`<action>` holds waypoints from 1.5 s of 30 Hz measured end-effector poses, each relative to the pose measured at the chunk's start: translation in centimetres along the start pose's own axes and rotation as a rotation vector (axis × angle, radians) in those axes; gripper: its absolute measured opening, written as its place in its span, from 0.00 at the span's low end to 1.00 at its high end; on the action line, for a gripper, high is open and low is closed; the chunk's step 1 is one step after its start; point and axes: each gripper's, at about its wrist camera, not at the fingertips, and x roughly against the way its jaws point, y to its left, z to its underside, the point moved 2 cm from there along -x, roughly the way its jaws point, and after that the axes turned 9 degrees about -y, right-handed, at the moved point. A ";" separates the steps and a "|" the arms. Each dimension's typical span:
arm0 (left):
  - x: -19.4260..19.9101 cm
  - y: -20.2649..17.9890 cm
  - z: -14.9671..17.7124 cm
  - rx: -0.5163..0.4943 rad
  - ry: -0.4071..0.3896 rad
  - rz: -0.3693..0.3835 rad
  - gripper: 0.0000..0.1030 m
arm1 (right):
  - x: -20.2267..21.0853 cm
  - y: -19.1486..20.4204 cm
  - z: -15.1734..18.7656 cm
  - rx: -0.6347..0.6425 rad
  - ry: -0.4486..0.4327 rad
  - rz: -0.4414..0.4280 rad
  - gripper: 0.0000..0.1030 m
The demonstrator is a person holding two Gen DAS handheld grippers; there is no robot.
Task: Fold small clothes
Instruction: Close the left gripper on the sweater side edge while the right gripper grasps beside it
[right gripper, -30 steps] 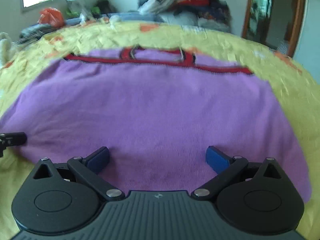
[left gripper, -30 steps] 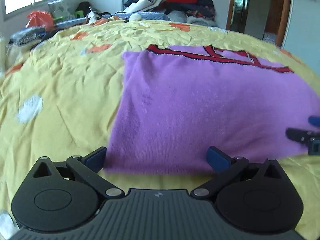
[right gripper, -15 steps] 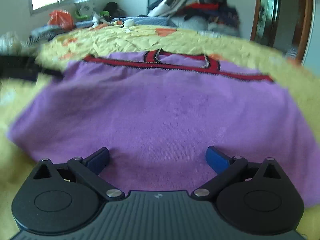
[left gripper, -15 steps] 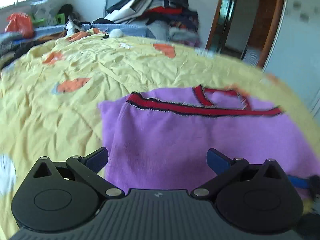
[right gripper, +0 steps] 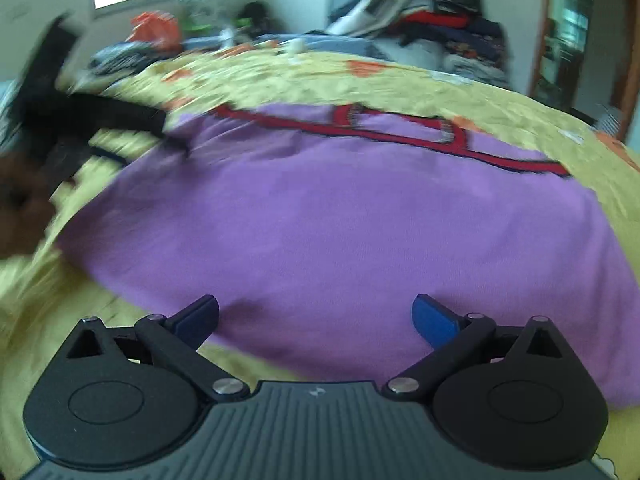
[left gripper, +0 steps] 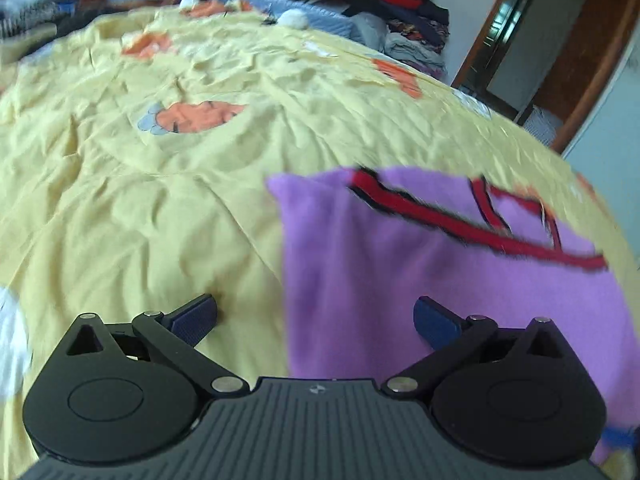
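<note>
The left gripper (left gripper: 314, 318) has its jaws spread wide and holds nothing; one blue pad sits over the yellow bedsheet (left gripper: 120, 208) and the other over the purple garment (left gripper: 420, 264), so the garment's left edge now runs up between them. A second ago these jaws faced the garment's near hem square on, close and low; since then the gripper has swung out to the left and lifted, and its view now takes in the upper left corner of the garment and a broad stretch of bare sheet. The right gripper (right gripper: 315, 316) also has its jaws wide and empty, poised over the near hem of the same garment (right gripper: 340, 232), much where it was before, though pulled back a little so that more cloth shows. In its view the left gripper (right gripper: 80, 120) appears as a dark blur by the garment's far left corner, close to the red trim (right gripper: 384, 132), where a second ago only its tip showed at the near left edge. The garment lies flat on the bed, red-trimmed edge away from the person, apparently already folded once across. The move suggests the left side is next: the left jaws look to be heading for the corner or side edge, to fold it inward. Beyond the bed, a heap of clothes (right gripper: 420, 12) waits against the wall.
</note>
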 end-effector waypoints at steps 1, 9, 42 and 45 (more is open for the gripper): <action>-0.6 0.3 -0.8 -0.016 0.010 0.012 1.00 | 0.1 1.0 0.2 0.039 -0.003 -0.019 1.00; -5.0 -0.7 -3.9 -0.196 0.084 0.086 1.00 | 0.4 9.9 1.2 0.333 -0.080 -0.057 1.00; -9.3 -4.7 -5.3 -0.360 0.205 0.047 0.96 | -5.2 18.4 -2.3 0.440 -0.127 -0.119 0.32; -8.7 -4.8 -5.7 -0.336 0.197 0.050 0.68 | -5.3 19.0 -1.9 0.473 -0.134 -0.092 0.22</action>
